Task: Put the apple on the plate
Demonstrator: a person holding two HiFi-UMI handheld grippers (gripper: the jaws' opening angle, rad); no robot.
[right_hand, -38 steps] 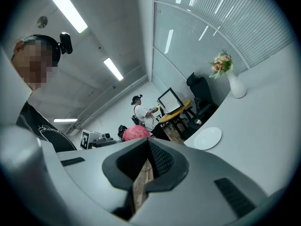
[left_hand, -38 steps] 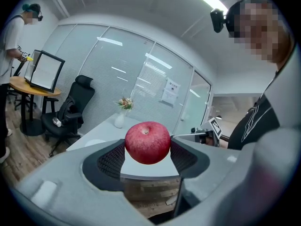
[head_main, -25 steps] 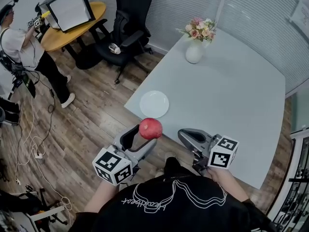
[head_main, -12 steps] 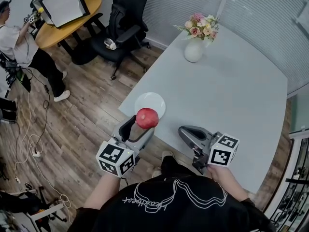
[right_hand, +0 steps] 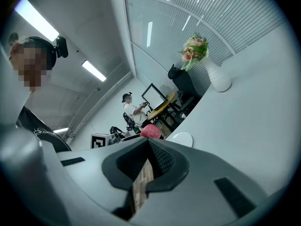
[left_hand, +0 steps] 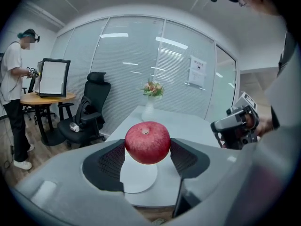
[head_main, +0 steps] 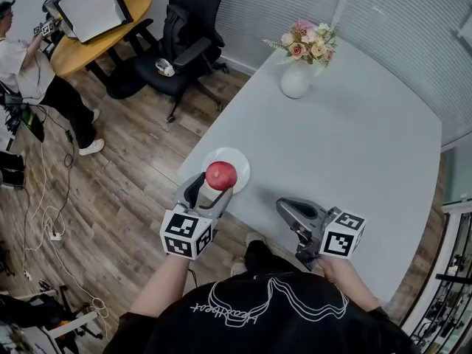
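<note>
A red apple is clamped between the jaws of my left gripper, which is shut on it. The apple hangs above the near left part of a small white plate at the near left corner of the grey table. In the left gripper view the apple fills the gap between the dark pads, with the plate below and just beyond it. My right gripper is shut on nothing at the table's near edge, to the right of the plate. Its own view shows the apple and plate to its left.
A white vase of flowers stands at the table's far side. Beyond the table's left edge is wooden floor with a black office chair, a round wooden table and a person standing by it.
My left gripper has carried the apple forward from over the floor to above the plate's near edge. The right gripper has hardly moved.
</note>
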